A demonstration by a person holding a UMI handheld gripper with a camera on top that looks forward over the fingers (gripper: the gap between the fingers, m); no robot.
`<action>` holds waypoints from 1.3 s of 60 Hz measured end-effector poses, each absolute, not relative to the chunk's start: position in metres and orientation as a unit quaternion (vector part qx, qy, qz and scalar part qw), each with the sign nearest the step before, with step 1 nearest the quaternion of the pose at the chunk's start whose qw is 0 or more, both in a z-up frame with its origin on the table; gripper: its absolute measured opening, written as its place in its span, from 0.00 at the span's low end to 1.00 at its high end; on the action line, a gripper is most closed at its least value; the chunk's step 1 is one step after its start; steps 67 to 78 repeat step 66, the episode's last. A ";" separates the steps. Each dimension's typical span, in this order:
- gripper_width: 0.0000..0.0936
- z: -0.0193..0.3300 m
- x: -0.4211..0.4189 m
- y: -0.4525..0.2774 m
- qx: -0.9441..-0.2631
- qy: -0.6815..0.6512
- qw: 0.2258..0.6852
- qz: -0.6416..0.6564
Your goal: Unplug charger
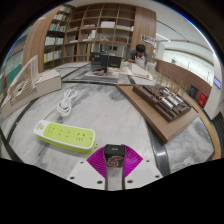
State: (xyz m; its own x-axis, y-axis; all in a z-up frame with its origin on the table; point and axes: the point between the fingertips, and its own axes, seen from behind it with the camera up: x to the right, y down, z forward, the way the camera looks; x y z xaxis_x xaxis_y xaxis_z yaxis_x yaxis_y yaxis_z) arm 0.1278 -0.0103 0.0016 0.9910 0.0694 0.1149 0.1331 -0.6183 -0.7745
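A green and white power strip (64, 133) lies on the pale table, just ahead and to the left of my fingers. My gripper (113, 151) is shut on a small black charger (113, 154), which sits between the magenta pads (97, 160). The charger is clear of the power strip, to its right and nearer to me. A white cable (67, 100) runs from the strip's far side and coils on the table beyond it.
A wooden tray (170, 117) with dark items sits on the table ahead to the right. Desks with dark monitors (105, 62) and wooden bookshelves (100, 25) stand at the far end of the room. A white box (28, 92) stands far left.
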 end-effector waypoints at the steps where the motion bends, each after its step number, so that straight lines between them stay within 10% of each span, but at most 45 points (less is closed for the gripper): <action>1: 0.21 0.001 0.128 -0.010 -0.900 -0.057 0.431 -0.037; 8: 0.33 -0.002 0.130 0.001 -0.894 -0.054 0.444 -0.031; 14: 0.81 -0.010 0.135 -0.001 -0.905 -0.044 0.422 -0.031; 23: 0.92 0.012 0.139 -0.014 -0.901 -0.042 0.431 -0.022; 40: 0.91 0.092 0.106 -0.116 -0.882 -0.063 0.466 0.019; 78: 0.91 0.114 0.101 -0.206 -0.852 -0.055 0.520 0.006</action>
